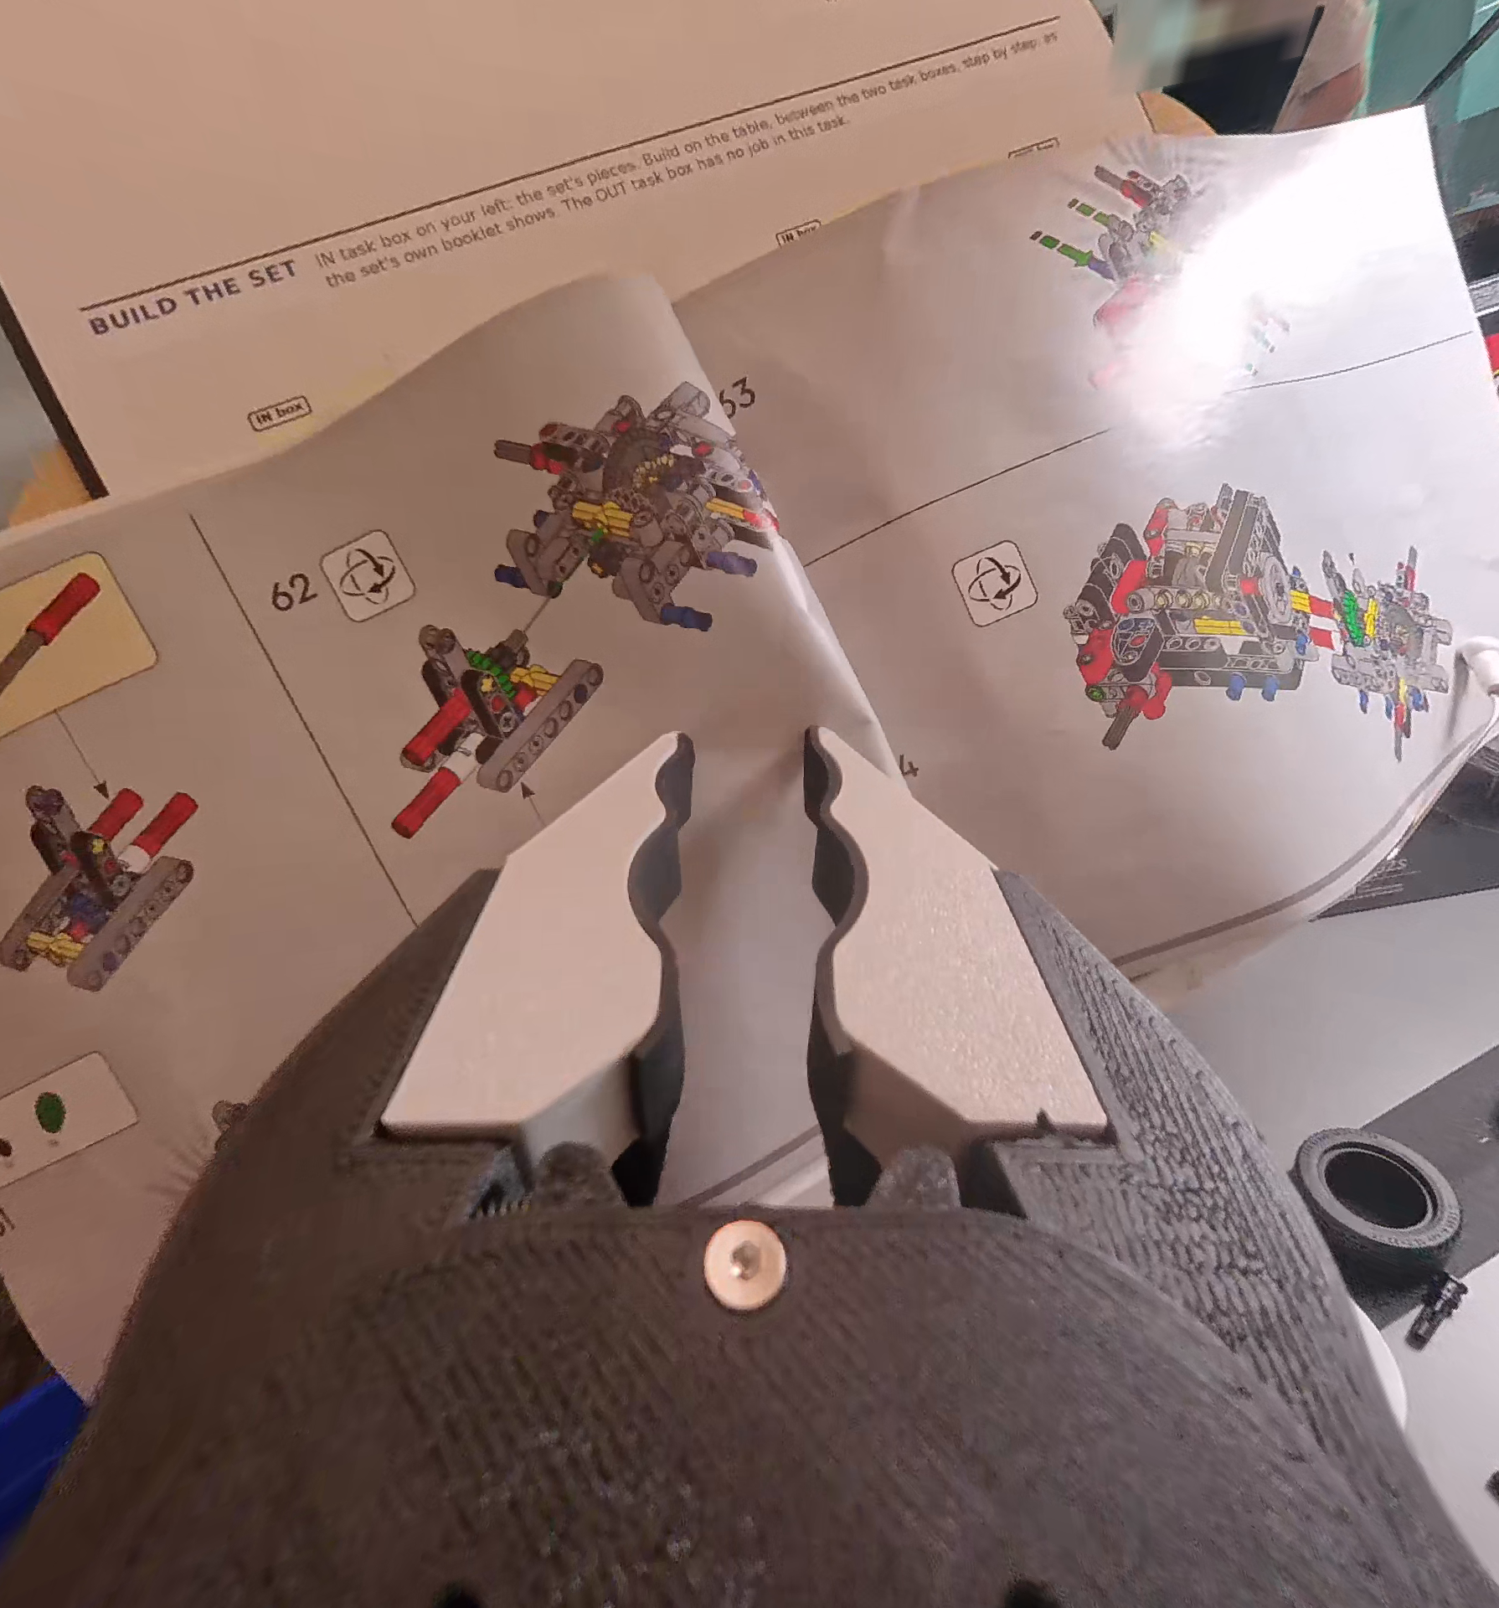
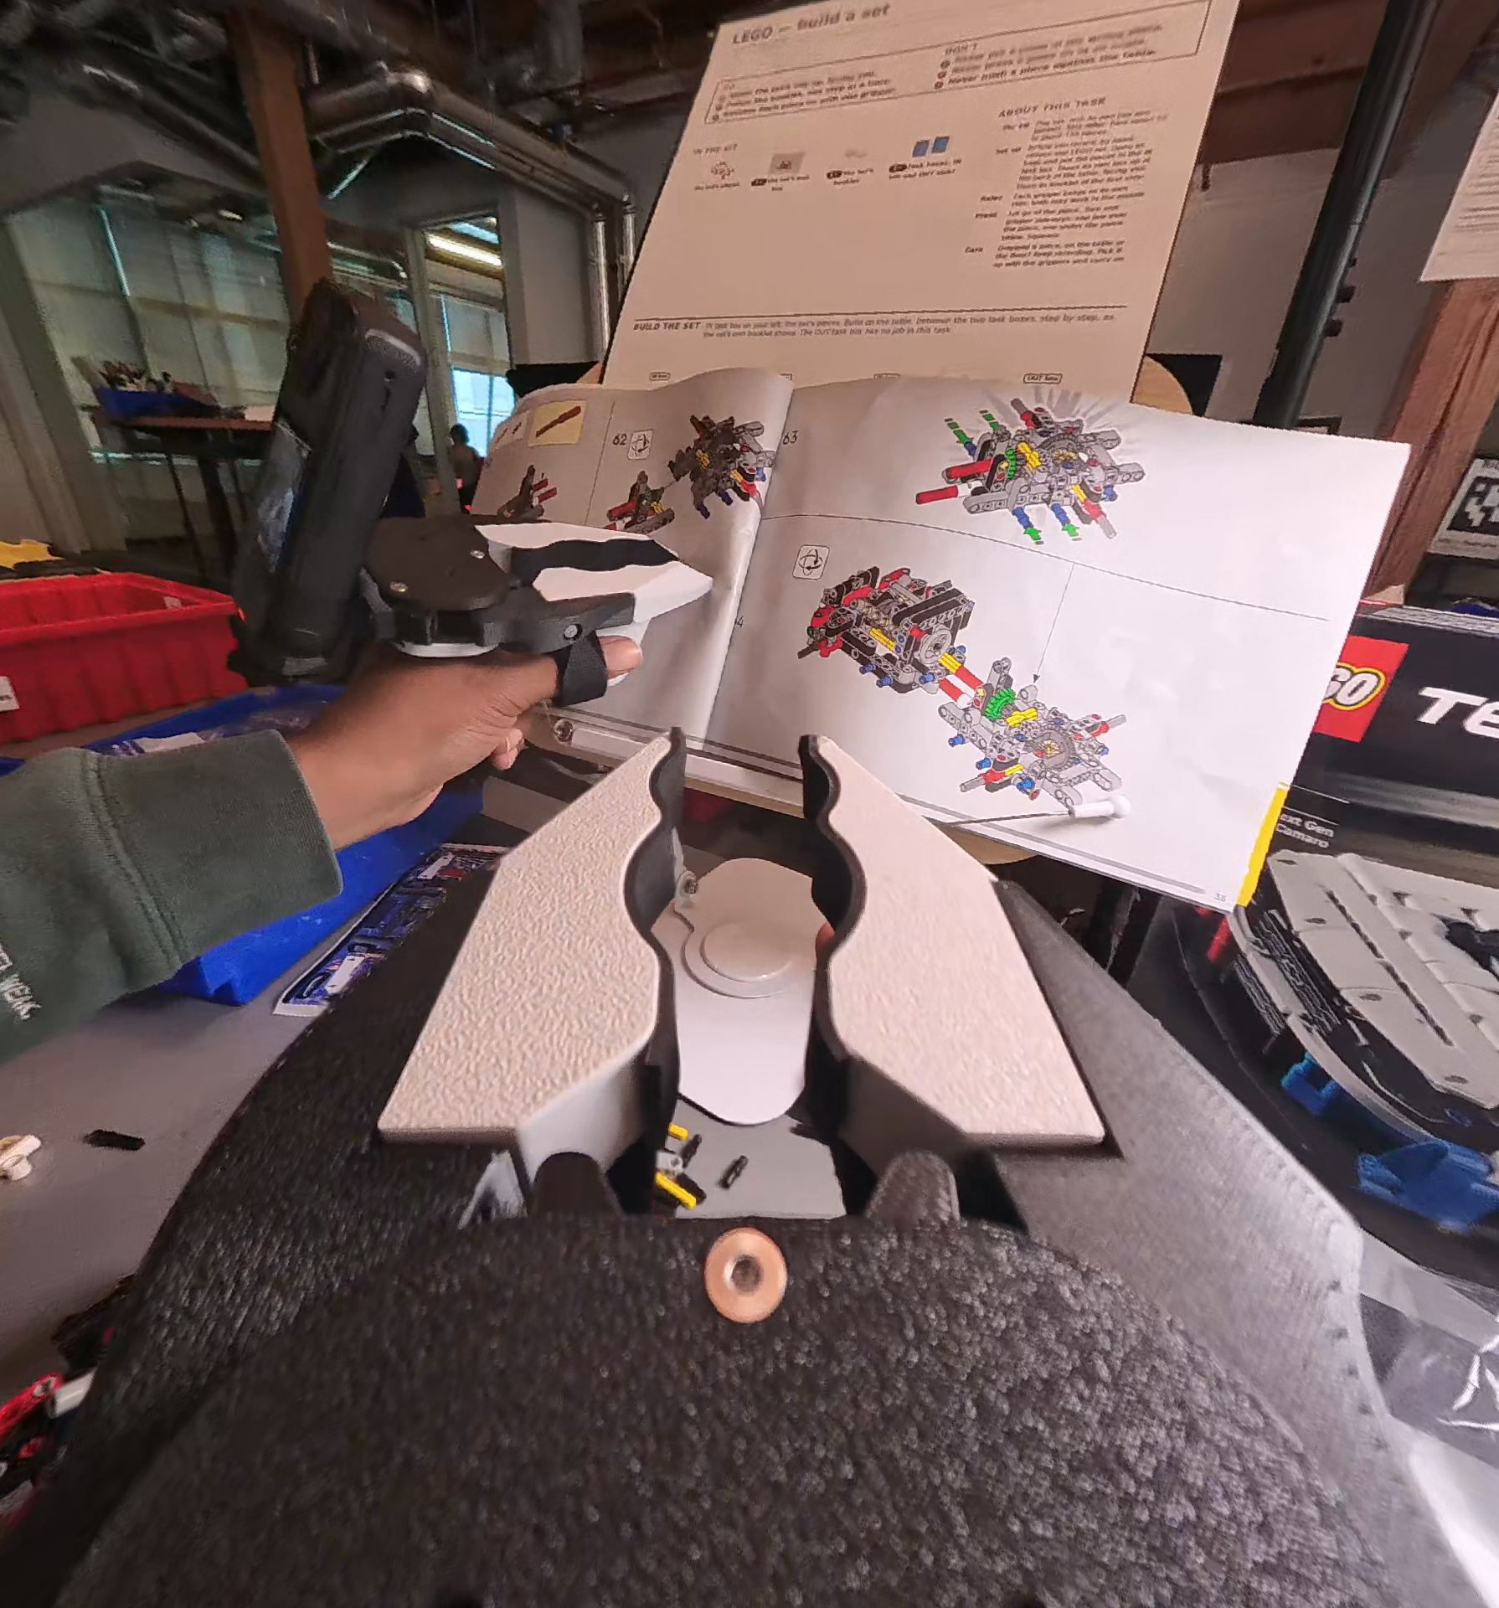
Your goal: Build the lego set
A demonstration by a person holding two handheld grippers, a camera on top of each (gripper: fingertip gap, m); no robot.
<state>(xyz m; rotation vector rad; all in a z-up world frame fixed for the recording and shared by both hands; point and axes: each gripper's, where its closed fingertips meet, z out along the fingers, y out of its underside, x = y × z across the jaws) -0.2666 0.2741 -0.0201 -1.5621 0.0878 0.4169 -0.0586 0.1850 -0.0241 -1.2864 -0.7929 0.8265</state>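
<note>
Lego booklet [image 2: 946, 566] propped open | left gripper [image 2: 685, 579] fingers together beside page | right gripper [image 2: 742, 757] fingers parted, empty

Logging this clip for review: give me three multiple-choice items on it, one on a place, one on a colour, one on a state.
1. Where is the open glossy instruction booklet?
A. propped on a stand
B. flat on the floor
C. inside a bin

2. What colour is the ribbed plastic bin at far left?
A. green
B. red
C. white

3. The left hand-held gripper is:
A. clamping a tyre
B. clamping a page
C. open, holding nothing

Answers: 1 A, it leans tilted below the white cardboard task sheet; 2 B, its walls are red; 3 C, nothing sits between its fingers.
</note>
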